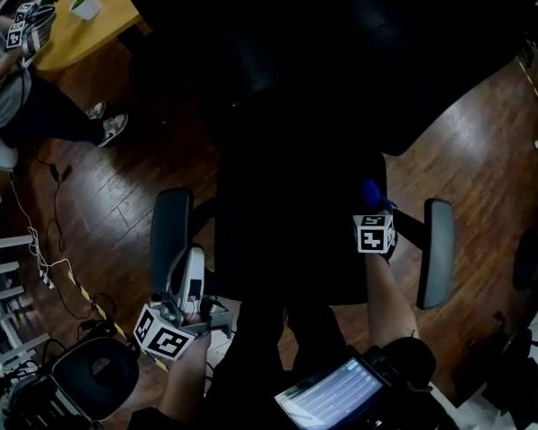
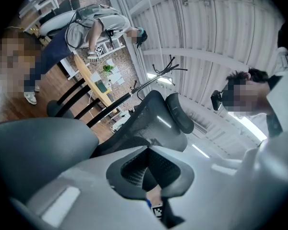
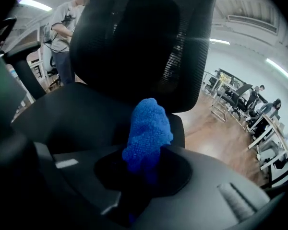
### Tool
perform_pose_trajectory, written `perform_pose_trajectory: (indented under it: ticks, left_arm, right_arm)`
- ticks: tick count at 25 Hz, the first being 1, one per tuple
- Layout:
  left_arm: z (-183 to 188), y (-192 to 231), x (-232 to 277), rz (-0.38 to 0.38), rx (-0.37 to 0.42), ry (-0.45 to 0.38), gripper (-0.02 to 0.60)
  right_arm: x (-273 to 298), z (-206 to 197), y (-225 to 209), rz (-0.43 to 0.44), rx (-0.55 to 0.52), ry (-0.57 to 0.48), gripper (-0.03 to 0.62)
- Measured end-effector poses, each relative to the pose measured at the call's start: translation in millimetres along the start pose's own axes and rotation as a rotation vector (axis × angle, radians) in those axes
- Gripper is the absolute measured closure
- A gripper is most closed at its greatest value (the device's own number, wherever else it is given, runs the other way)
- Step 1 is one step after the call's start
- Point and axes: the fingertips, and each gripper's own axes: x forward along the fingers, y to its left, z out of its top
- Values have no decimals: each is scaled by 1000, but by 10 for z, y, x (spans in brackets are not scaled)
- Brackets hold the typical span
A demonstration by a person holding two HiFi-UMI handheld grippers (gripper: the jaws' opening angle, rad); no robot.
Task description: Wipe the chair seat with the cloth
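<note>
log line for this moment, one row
right gripper: shut on blue cloth, over chair seat | left gripper: shut, empty, beside armrest

No word, brand name or number can be read. Black-and-white square code patterns, with no letters, cover a marker cube (image 1: 374,233) at the right edge of the chair (image 1: 278,195). The same patterns cover a second marker cube (image 1: 164,332) just off the chair's front left corner. Similar patterns show on a handheld device (image 1: 20,27) well beyond the chair's back left. A lit screen (image 1: 330,396) just in front of the chair carries rows of print too small to read.
</note>
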Motion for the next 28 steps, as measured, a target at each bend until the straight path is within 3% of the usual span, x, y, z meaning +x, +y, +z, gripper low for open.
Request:
perform_pose_trajectory:
  ticks: [7, 10, 13, 17, 21, 24, 28]
  left_arm:
    - [-24, -22, 16, -10, 0, -4, 589]
    - [-24, -35, 44, -16, 0, -6, 589]
    - [-7, -33, 23, -12, -1, -13, 588]
    - [49, -31, 13, -7, 2, -25, 589]
    - [104, -38, -31, -5, 8, -38, 589]
    - [131, -14, -88, 2, 5, -49, 589]
    - [136, 57, -135, 19, 7, -51, 589]
  right_arm:
    - [-27, 0, -40, 39, 36, -30, 526]
    - [-46, 162, 161, 79, 66, -77, 526]
    - [-22, 486, 823, 182, 82, -139, 526]
    - [-78, 980, 2110, 396, 85, -213, 526]
    - [-260, 1078, 3281, 578, 44, -214, 526]
    - [-334, 882, 3803, 630, -8, -178, 526]
    - [-337, 738, 3924, 599, -110, -215, 526]
